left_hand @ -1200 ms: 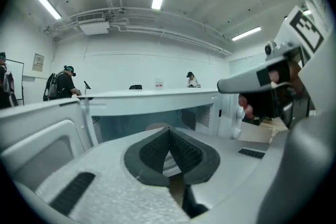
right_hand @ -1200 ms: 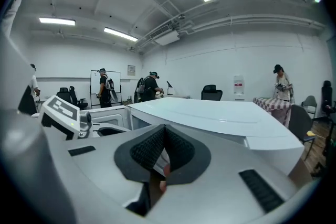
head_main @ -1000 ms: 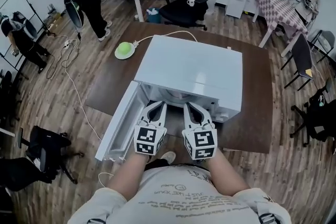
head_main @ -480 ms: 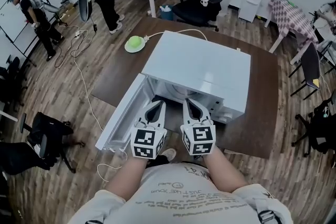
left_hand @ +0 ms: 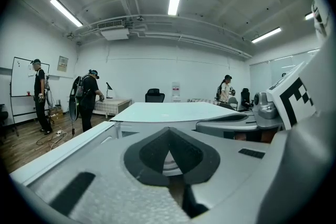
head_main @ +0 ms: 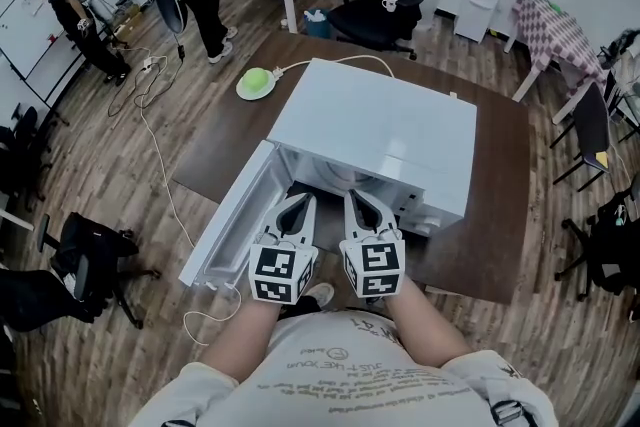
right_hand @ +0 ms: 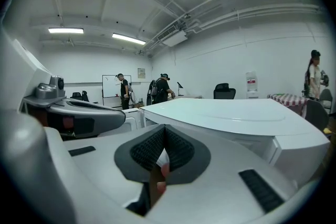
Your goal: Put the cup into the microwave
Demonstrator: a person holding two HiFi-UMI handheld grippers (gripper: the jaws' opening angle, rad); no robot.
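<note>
**Left tongs (head_main: 297, 203) and right tongs (head_main: 358, 200): clenched and empty at the microwave (head_main: 375, 130) mouth**

Cup: not held by either tool. In the left gripper view a pale rounded shape (left_hand: 169, 164) shows beyond the closed tips, low inside the cavity. It may be the cup, but this cannot be confirmed. The head view hides the cavity under the microwave's top panel.

Tongs: each gripper view shows its two pads pressed together with nothing between them. Both point side by side into the opening.

Door (head_main: 232, 220): swung fully open to the left, overhanging the bench (head_main: 490, 215) edge.

Hazards, as judged:
- If the cup stands near the cavity front, a closing door would strike and tip it.
- Clenched tips give a narrow contact, so pushing the door with them may slip off the panel.
- The overhanging door is exposed to the person (head_main: 350, 375), and a bump could jolt the microwave and its contents.
</note>
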